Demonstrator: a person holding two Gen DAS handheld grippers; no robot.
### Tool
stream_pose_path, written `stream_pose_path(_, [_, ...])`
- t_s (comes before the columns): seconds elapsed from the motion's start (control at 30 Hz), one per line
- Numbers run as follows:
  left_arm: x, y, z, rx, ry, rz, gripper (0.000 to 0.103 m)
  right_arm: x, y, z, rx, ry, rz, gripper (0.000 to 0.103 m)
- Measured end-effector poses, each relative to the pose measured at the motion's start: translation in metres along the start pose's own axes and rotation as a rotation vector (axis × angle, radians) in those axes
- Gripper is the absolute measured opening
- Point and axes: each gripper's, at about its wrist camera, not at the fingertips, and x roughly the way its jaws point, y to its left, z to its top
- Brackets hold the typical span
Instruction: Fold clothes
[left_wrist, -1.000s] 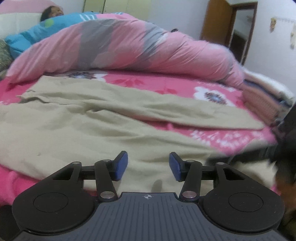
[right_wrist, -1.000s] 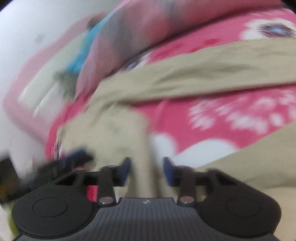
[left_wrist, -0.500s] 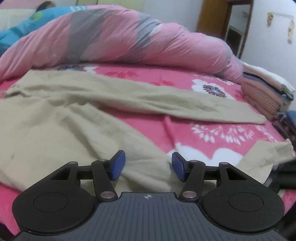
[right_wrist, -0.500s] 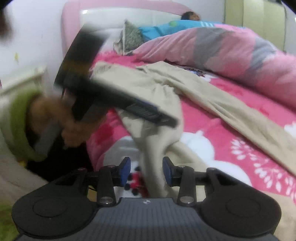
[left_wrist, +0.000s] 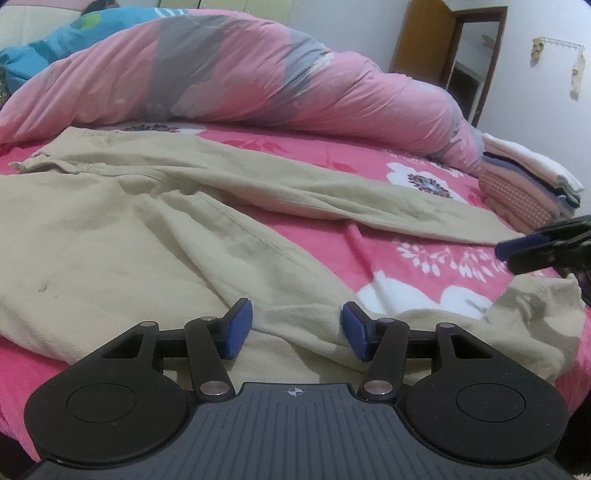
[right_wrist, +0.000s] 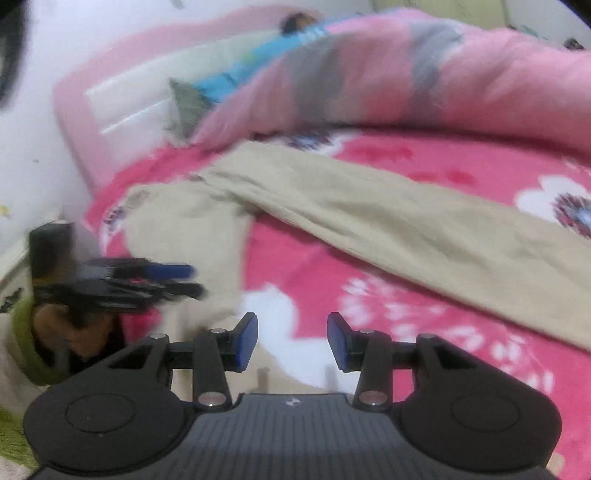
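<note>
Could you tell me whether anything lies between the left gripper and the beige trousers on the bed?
Nothing visible does: the left gripper hangs open right over the near leg of the beige trousers, cloth showing between its fingers.

Trousers (left_wrist: 155, 236) on bed (left_wrist: 417, 266), duvet (left_wrist: 258, 77) behind, folded stack (left_wrist: 532, 192) right (far edge)

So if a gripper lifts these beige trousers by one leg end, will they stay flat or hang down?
The beige trousers will probably hang limp: the cloth lies in soft folds and wrinkles on the bed sheet. The nearer leg end is already crumpled, so it likely keeps no shape. The long legs would probably drag across the sheet.
</note>
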Motion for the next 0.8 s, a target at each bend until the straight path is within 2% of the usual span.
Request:
stream_pose_path(0.07, [-0.001, 0.001, 0.000, -0.007, 0.000, 0.000, 0.055, 0.009, -0.009, -0.004, -0.022, 0.067, -0.033, 0.044])
stream_pose_path(0.2, [-0.002, 0.001, -0.001, -0.012, -0.001, 0.005, 0.055, 0.020, -0.034, -0.016, 0.076, 0.167, 0.026, 0.044])
stream_pose_path(0.37, [-0.003, 0.002, 0.000, -0.031, 0.002, 0.011, 0.055, 0.014, -0.020, -0.023, -0.054, 0.281, 0.082, 0.044])
stream_pose_path(0.47, [-0.002, 0.002, 0.000, -0.036, 0.001, 0.016, 0.055, 0.011, -0.001, -0.025, -0.175, 0.328, 0.045, 0.038])
stream_pose_path(0.53, [-0.003, 0.001, 0.000, -0.036, 0.000, 0.024, 0.055, 0.008, 0.010, -0.029, -0.233, 0.328, 0.004, 0.031])
stream_pose_path(0.6, [-0.003, -0.001, 0.000, -0.031, -0.001, 0.035, 0.055, 0.000, 0.018, -0.031, -0.279, 0.303, -0.043, 0.015])
stream_pose_path(0.7, [-0.006, -0.004, 0.000, -0.018, -0.008, 0.051, 0.055, -0.021, 0.027, -0.034, -0.289, 0.215, -0.113, 0.008])
stream_pose_path(0.8, [-0.007, -0.006, 0.000, -0.014, -0.006, 0.062, 0.055, -0.044, 0.027, -0.037, -0.231, 0.103, -0.183, 0.007])
